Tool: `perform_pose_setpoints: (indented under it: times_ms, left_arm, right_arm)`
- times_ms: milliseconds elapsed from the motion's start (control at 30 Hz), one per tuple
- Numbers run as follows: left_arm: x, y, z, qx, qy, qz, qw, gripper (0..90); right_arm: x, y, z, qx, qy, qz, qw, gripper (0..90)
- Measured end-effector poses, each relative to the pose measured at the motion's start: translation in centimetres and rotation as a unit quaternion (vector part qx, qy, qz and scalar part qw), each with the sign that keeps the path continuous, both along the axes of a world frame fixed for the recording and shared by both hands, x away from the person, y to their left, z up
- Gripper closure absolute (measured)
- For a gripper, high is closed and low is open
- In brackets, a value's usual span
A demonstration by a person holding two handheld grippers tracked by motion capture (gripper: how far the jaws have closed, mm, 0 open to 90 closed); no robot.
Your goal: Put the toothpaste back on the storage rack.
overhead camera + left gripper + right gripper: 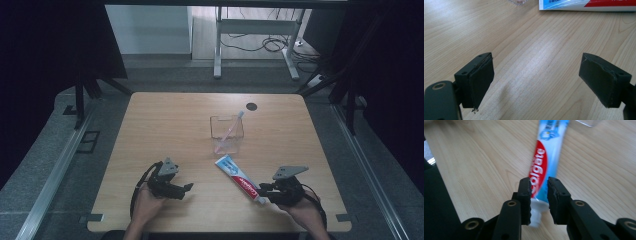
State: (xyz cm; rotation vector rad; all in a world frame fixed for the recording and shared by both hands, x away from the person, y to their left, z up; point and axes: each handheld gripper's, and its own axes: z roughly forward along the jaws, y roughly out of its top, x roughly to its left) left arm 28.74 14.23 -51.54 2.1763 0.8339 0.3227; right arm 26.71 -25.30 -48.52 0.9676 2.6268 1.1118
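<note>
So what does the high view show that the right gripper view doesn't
High view alone: the whole table, the toothbrush leaning in the clear cup, both hands, and the left gripper, open. Right gripper view alone: the right gripper up close, jaws clamped on the toothpaste tube near its white cap. Both show the tube on the wooden tabletop.

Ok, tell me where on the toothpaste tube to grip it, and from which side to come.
Grip the toothpaste tube at its cap end, where the right tongs already pinch it across its width. That end points toward the person, so come from the near table edge. The tube lies flat and slanted; its stiff shoulder by the cap should squash less than the soft middle.
</note>
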Motion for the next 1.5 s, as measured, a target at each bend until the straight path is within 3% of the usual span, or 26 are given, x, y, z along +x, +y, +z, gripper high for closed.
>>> perform_pose_setpoints:
  times_ms: [167,200,367,600,733,867,1067,1333,1500]
  left_arm:
    - [0.0,0.0,0.1,0.0,-0.001,-0.001,1.0,12.9]
    - [0.0,0.0,0.1,-0.001,-0.001,-0.001,1.0,12.9]
    - [-0.2,0.0,0.1,-0.001,-0.004,-0.002,1.0,13.0]
    - [-0.2,0.1,0.2,-0.006,-0.003,0.0,1.0,13.0]
    - [-0.2,0.0,0.1,-0.006,-0.002,-0.001,1.0,13.0]
    - [-0.3,0.0,0.1,-0.005,-0.002,-0.001,1.0,13.0]
    - [-0.3,0.1,0.2,-0.008,-0.003,0.001,1.0,13.0]
    - [-0.2,0.1,0.2,-0.008,-0.004,0.0,1.0,13.0]
    - [-0.2,0.2,0.1,-0.006,-0.002,-0.001,1.0,13.1]
  right_arm:
    - [0.1,1.6,-0.4,-0.011,0.006,0.018,0.9998,78.1]
    - [0.1,2.4,-0.8,-0.014,0.019,0.031,0.9992,77.7]
    - [0.5,3.6,-1.4,-0.012,0.049,0.039,0.9979,74.3]
    - [0.8,3.7,-1.7,-0.047,0.032,0.036,0.9978,71.7]
    - [0.9,3.3,-1.6,-0.051,0.029,0.039,0.9975,71.5]
    - [1.0,3.3,-1.0,-0.053,0.028,0.044,0.9972,71.0]
    - [1.6,3.2,0.5,-0.061,0.036,0.026,0.9971,69.3]
    - [3.1,3.6,1.3,-0.111,0.035,0.033,0.9927,57.9]
    - [4.0,4.2,1.2,-0.143,0.044,0.041,0.988,51.0]
